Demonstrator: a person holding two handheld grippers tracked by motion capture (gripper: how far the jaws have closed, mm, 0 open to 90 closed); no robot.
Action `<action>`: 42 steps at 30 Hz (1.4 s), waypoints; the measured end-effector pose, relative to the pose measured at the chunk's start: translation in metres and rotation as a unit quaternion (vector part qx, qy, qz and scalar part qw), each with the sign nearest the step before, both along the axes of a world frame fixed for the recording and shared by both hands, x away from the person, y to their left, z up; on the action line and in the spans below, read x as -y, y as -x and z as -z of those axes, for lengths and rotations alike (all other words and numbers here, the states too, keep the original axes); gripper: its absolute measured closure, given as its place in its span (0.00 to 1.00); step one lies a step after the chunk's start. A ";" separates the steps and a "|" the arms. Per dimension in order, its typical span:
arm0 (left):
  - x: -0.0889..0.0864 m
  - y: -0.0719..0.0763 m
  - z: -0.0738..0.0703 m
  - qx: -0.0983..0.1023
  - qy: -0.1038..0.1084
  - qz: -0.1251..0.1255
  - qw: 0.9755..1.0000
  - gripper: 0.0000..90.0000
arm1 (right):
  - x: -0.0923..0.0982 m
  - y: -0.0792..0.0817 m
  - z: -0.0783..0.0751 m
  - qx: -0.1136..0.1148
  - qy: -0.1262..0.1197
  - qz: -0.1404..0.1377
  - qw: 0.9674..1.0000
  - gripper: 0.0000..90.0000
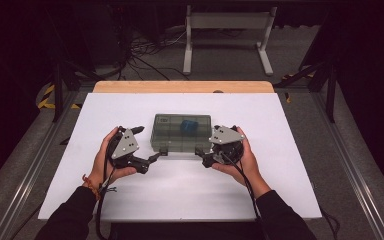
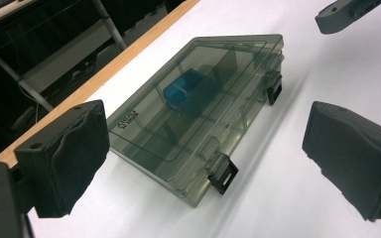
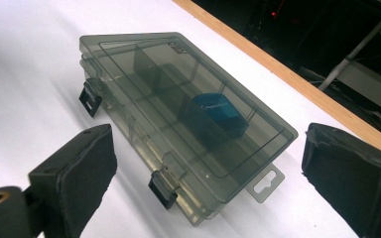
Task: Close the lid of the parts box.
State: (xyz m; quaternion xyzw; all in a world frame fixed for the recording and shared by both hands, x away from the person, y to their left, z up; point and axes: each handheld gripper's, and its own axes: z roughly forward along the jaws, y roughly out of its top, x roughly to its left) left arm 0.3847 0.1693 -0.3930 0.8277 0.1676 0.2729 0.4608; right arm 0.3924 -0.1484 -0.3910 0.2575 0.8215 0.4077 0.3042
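both grippers open at the box's front edge
clear box point(image 1: 181, 132), lid shut, mid-table on white sheet point(image 1: 290, 175); left gripper point(image 1: 152, 159) and right gripper point(image 1: 200, 152) near its front latches, jaws apart, bare sheet all around.

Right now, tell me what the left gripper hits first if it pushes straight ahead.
Most likely the smoky plastic box, around its near black latch. The left gripper has its jaws open, apart from the box; depth is uncertain.

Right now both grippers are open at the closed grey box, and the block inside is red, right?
Not quite: the block inside the closed box is blue, as the left gripper view shows. Left gripper and right gripper are both open.
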 end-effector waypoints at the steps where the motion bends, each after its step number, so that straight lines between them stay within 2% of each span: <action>1: 0.000 0.002 0.000 -0.001 0.003 0.000 1.000 0.06 | 0.001 0.002 0.000 0.001 0.001 0.000 1.000 0.08; 11: -0.005 0.012 -0.002 0.007 -0.005 0.005 1.000 0.05 | 0.006 0.007 0.001 0.001 0.004 -0.001 1.000 0.08; 16: -0.011 0.017 -0.003 0.014 -0.001 -0.001 1.000 0.06 | 0.008 0.010 0.000 0.003 0.007 -0.004 1.000 0.08; 19: -0.014 0.020 -0.003 0.013 0.004 -0.001 1.000 0.06 | 0.009 0.012 0.000 0.004 0.008 -0.005 1.000 0.08; 32: -0.020 0.028 -0.001 0.016 -0.006 0.004 1.000 0.06 | 0.015 0.020 0.003 0.013 0.030 -0.009 0.999 0.07; 42: -0.028 0.035 -0.001 0.018 -0.008 0.002 1.000 0.06 | 0.024 0.028 0.002 0.017 0.031 -0.009 0.999 0.07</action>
